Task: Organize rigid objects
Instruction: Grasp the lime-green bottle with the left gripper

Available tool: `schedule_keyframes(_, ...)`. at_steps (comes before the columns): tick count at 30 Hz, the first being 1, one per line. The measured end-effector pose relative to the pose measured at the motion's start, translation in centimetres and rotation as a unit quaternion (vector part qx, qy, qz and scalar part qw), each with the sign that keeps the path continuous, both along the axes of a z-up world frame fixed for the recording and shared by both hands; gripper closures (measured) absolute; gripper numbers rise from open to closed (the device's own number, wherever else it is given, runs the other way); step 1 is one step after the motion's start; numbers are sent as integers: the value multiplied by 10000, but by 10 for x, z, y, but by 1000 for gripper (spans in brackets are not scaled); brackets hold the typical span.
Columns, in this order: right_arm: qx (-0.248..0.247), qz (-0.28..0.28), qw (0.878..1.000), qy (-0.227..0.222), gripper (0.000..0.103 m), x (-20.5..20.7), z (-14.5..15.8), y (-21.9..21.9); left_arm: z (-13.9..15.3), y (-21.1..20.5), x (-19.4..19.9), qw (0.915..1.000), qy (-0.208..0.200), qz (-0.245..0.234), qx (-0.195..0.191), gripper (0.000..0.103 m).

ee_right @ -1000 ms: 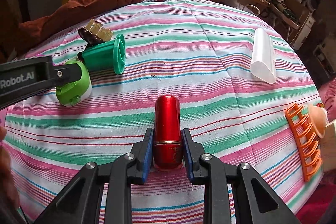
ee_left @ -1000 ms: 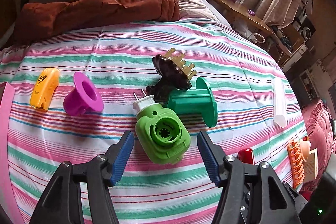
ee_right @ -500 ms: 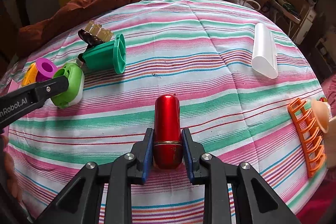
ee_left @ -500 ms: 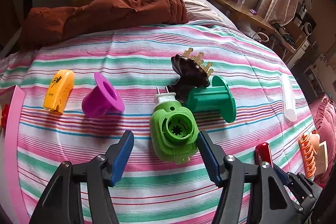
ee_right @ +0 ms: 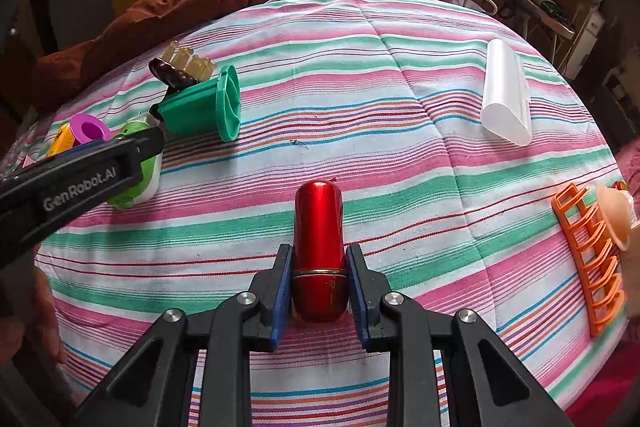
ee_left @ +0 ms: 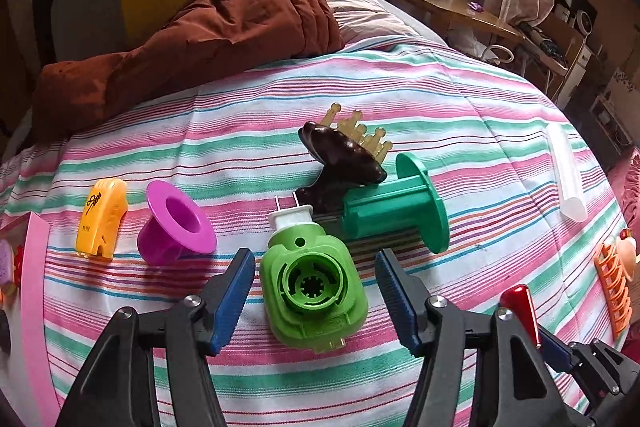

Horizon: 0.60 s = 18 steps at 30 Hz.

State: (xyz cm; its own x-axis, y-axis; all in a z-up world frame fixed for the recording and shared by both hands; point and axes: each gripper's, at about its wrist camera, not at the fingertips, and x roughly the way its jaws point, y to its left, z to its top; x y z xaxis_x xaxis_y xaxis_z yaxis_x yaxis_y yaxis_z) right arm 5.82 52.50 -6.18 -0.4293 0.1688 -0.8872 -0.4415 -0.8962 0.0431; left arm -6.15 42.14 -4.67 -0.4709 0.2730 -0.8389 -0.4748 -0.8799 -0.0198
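My left gripper (ee_left: 316, 291) is open, its blue pads on either side of a light green plug-in device (ee_left: 314, 287) with a white plug end, lying on the striped bed cover (ee_left: 420, 99). My right gripper (ee_right: 319, 285) is shut on a red metallic tube (ee_right: 319, 247), held just above the cover; the tube's tip shows in the left wrist view (ee_left: 520, 307). A dark green spool (ee_left: 394, 205) and a brown massage comb (ee_left: 344, 153) lie just behind the green device. A magenta cup (ee_left: 176, 227) and a yellow-orange case (ee_left: 102, 219) lie to its left.
A translucent white tube (ee_right: 506, 93) lies at the far right. An orange hair claw (ee_right: 590, 255) and a peach round piece (ee_right: 614, 215) sit at the right edge. A brown quilt (ee_left: 208, 27) is bunched at the back. A pink tray edge (ee_left: 34, 299) is at left.
My left gripper has moved in, the green device now lying between its open pads. My right gripper has stayed shut on the red tube and shifted slightly.
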Motion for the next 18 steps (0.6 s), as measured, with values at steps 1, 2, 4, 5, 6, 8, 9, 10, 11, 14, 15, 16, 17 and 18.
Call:
schedule_keyframes(1, -1, 3, 10000, -2, 76, 0, 0, 0, -3, -1, 0, 10000, -10, 21, -34, 41)
schedule_keyframes(2, 3, 6, 10000, -6, 76, -1, -1, 0, -5, 0, -1, 10000, 1, 47, -85, 44)
schedule_keyframes(4, 8, 12, 10000, -3, 76, -1, -1, 0, -6, -2, -1, 9999, 15, 71, -95, 46)
schedule_keyframes(5, 19, 18, 10000, -5, 76, -1, -1, 0, -6, -3, 0, 9999, 30, 86, -82, 47)
schedule_keyframes(6, 34, 25, 10000, -8, 76, -1, -1, 0, -5, -4, 0, 9999, 39, 88, -83, 47)
schedule_keyframes(8, 51, 39, 10000, -11, 76, -1, -1, 0, -5, -4, 2, 9999, 64, 55, -109, 47)
schedule_keyframes(9, 56, 43, 10000, -11, 76, -1, -1, -1, -5, -5, 4, 9999, 85, 39, -128, 47)
schedule_keyframes(10, 58, 50, 10000, -12, 76, -2, -1, -1, -5, -5, 5, 9999, 97, 32, -136, 47)
schedule_keyframes(11, 57, 51, 10000, -10, 76, -2, -1, -1, -4, -6, 6, 9998, 98, 38, -138, 47)
schedule_keyframes(14, 35, 40, 10000, 2, 76, -2, -1, -1, -2, -11, 8, 9999, 100, 43, -105, 49)
schedule_keyframes(15, 20, 43, 10000, 5, 76, -2, -2, -1, -1, -12, 10, 9999, 114, 26, -102, 49)
schedule_keyframes(16, 7, 43, 10000, 14, 76, -2, -2, -1, 0, -14, 12, 9999, 130, 2, -95, 49)
schedule_keyframes(17, 2, 44, 10000, 20, 76, -2, -2, -1, 1, -16, 15, 9999, 148, -23, -79, 49)
schedule_keyframes(18, 12, 48, 10000, 24, 76, -2, -2, -2, 2, -18, 17, 9998, 169, -49, -71, 49)
